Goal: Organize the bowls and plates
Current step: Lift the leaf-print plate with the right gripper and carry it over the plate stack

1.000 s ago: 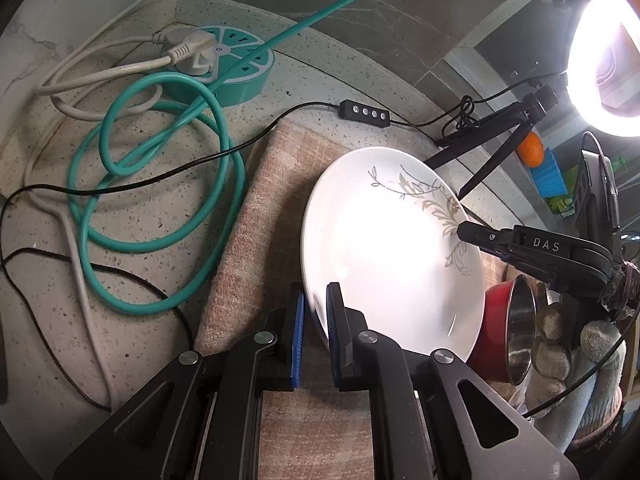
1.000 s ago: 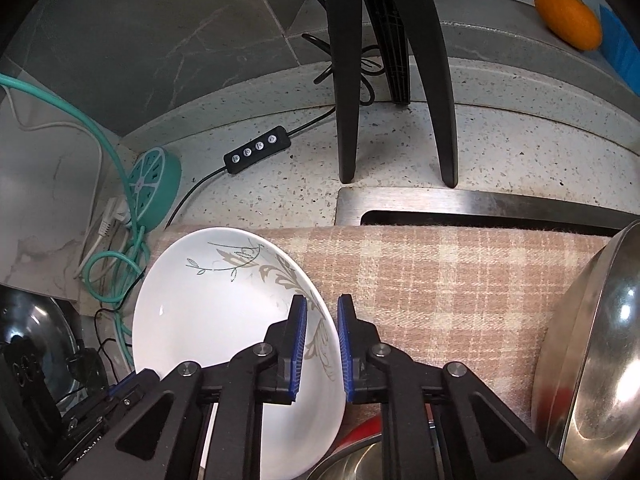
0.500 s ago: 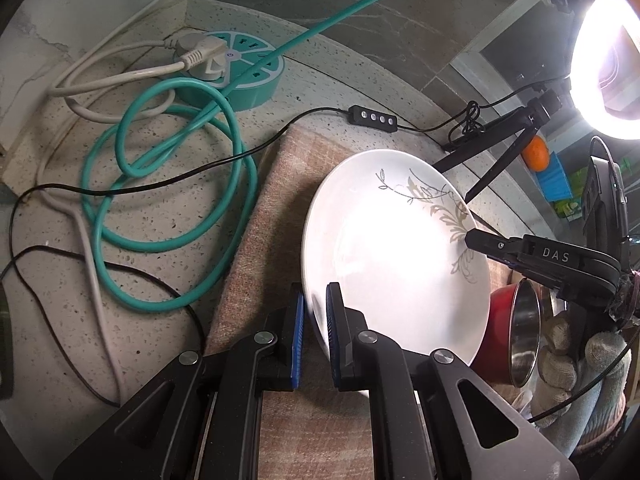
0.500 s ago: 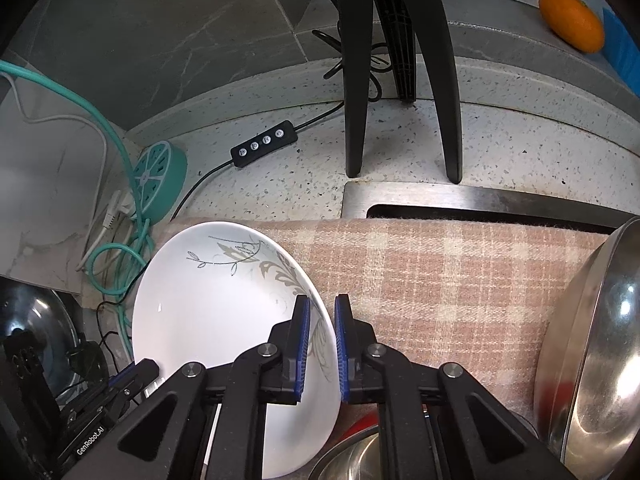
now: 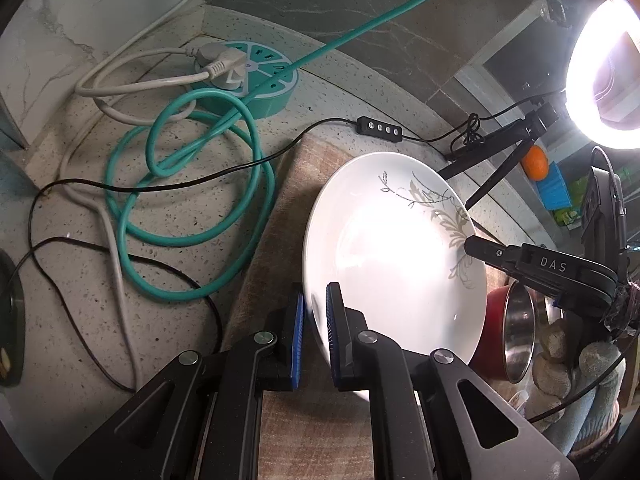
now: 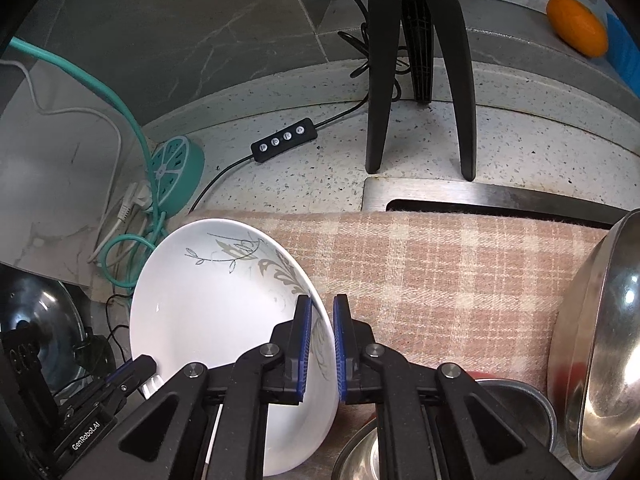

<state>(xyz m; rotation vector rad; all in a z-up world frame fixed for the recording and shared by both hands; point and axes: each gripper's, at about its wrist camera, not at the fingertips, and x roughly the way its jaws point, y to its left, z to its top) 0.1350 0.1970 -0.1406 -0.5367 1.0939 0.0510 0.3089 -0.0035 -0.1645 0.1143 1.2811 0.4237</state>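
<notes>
Gripping opposite rims, left tongs (image 5: 315,336) and right tongs (image 6: 321,348) hold the white plate (image 5: 394,256) tilted above the plaid cloth (image 6: 440,276) on the bench (image 5: 80,240), probably sharing its weight; red bowl (image 5: 506,336) near right, seemingly just beside.

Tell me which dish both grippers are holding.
The white plate with the grey leaf pattern; the red bowl and the steel bowls are untouched.

Upper left: teal power strip (image 5: 256,76) w/ white plug (image 5: 220,65), coiled teal cable (image 5: 188,196). Centre: inline switch (image 5: 379,129). Right: ring light (image 5: 604,76), orange (image 5: 536,163). Plaid cloth (image 6: 440,276) below tripod (image 6: 420,60).
</notes>
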